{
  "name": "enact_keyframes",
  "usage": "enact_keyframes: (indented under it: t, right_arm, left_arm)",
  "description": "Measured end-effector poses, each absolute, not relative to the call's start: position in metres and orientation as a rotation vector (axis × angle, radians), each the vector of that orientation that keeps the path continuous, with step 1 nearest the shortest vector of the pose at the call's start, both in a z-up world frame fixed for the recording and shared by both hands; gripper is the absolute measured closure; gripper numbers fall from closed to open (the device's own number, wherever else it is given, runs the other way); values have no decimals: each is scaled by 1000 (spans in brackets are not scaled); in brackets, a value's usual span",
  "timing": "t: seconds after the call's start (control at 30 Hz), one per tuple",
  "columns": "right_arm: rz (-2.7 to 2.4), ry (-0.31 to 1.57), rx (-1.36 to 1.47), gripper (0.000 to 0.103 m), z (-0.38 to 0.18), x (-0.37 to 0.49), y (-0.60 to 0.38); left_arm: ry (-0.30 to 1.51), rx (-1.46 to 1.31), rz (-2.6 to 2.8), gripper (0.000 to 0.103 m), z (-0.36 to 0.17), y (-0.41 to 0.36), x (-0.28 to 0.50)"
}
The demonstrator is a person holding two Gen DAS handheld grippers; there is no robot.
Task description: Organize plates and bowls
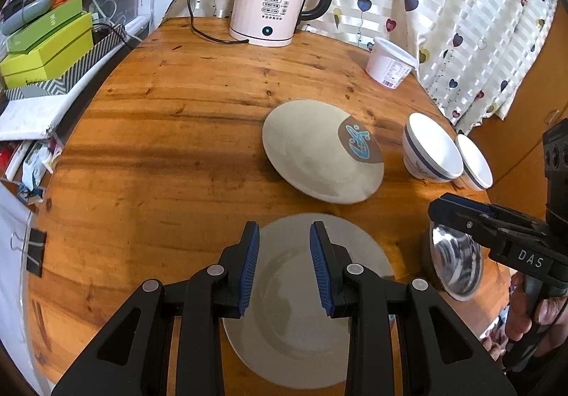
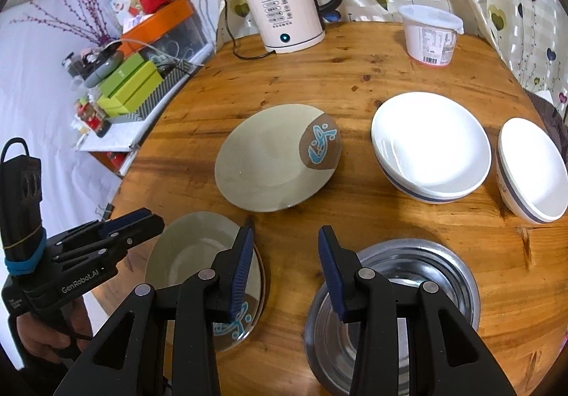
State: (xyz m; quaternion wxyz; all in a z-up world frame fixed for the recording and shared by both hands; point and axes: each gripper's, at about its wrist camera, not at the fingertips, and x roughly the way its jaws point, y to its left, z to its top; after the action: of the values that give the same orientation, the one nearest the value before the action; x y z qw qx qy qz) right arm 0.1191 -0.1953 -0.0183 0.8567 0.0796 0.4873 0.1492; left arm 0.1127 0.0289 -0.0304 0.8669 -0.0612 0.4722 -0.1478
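Left gripper (image 1: 284,234), black with blue ribbed pads: jaws part-open, nothing between them, poised over near cream round plate (image 1: 294,335) at table's front edge. Right gripper (image 2: 286,239), same build: jaws likewise part-open and empty, tips above bare wood between that near plate (image 2: 184,254) and shiny stainless-steel bowl (image 2: 419,264); steel bowl (image 1: 458,264) just right of near plate, not touching. In left wrist view, right gripper (image 1: 440,209) reaching in from right edge above steel bowl, held by hand (image 1: 546,310); in right wrist view, left gripper (image 2: 152,218) entering from left, hand (image 2: 46,339) below. Second cream plate with brown patch and blue fish motif (image 2: 277,158) further back, mid-table, apart from near plate; near plate carrying same blue motif at front rim. Two white ceramic bowls with blue band to right: wide one (image 2: 431,147) and smaller one (image 2: 532,168), close together; contact between them not clear. At rear of round wooden table (image 1: 159,147): pale pink electric kettle with black handle (image 1: 273,1), reading 55 on its side, and white plastic tub with printed label (image 1: 388,64). Heart-patterned curtain (image 1: 443,5) behind. Green boxes (image 1: 46,48) stacked off left edge.
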Motion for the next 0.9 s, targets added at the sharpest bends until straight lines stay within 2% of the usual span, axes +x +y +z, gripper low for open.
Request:
enact_keyframes:
  t: [0.77,0.9]
  right_arm:
    - [264,1090,278,65,-40,169,-201]
    - [254,1109,293,65,-45,177,-201]
  left_arm:
    - [1036,-138,-348,72,-45,29,187]
    - [1058,-140,-359,67,-53,27,200]
